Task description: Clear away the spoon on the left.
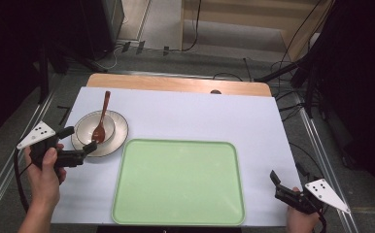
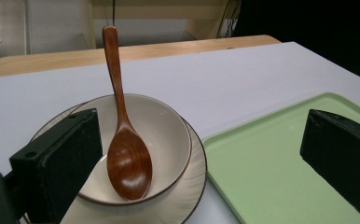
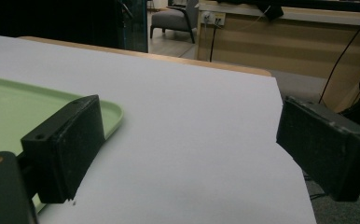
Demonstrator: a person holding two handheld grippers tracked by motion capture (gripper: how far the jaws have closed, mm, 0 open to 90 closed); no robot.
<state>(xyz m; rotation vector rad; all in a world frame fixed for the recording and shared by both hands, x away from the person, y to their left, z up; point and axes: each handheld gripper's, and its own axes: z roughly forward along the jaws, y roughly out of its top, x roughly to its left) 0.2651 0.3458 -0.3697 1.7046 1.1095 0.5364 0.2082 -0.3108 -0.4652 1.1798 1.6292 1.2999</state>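
Note:
A brown wooden spoon (image 1: 101, 121) rests in a cream bowl (image 1: 89, 132) with its handle pointing away. The bowl stands on a cream plate (image 1: 119, 140) at the table's left. My left gripper (image 1: 78, 140) is open at the plate's near-left edge, its jaws level with the bowl. In the left gripper view the spoon (image 2: 127, 161), bowl (image 2: 171, 135) and plate (image 2: 194, 193) lie between and ahead of the wide-apart jaws of the left gripper (image 2: 201, 140). My right gripper (image 1: 285, 175) is open and holds nothing at the table's near-right corner, and in its own view the right gripper (image 3: 199, 140) spans bare sheet.
A large pale green tray (image 1: 178, 182) lies empty at the front centre, right beside the plate; its edge shows as the tray (image 2: 280, 158) and its corner as the tray (image 3: 10, 109). A white sheet (image 1: 200, 116) covers the wooden table. Cables and dark stands surround the table.

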